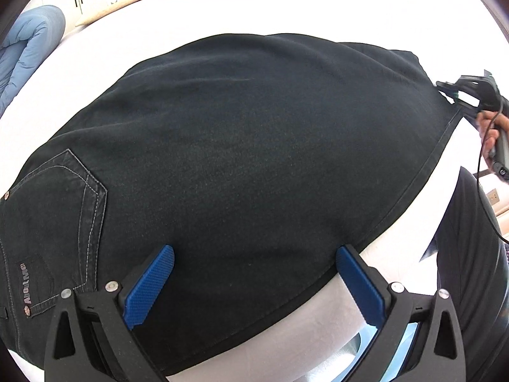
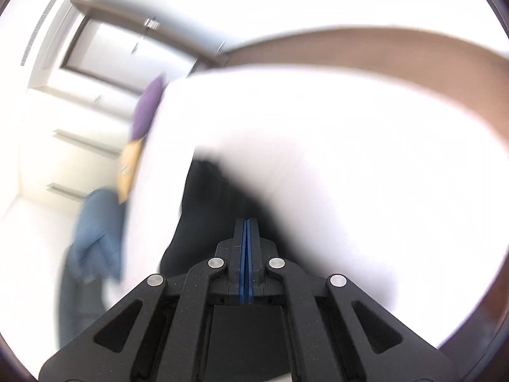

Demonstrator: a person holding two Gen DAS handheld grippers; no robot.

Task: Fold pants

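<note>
Pants lie spread flat on the white bed, back pocket at eight o'clock in the left wrist view. The left gripper hangs over the near hem, jaws wide apart, gripping nothing. The right gripper has its pads together with nothing visible between them, though blur makes that uncertain. For a clean fold, each gripper should pinch a matching edge so layers stay square. Only the left view shows the whole garment; the right shows the headboard.

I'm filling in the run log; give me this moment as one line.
pants: flat on bed, one fold done | left gripper: open above pants edge | right gripper: shut, empty
</note>
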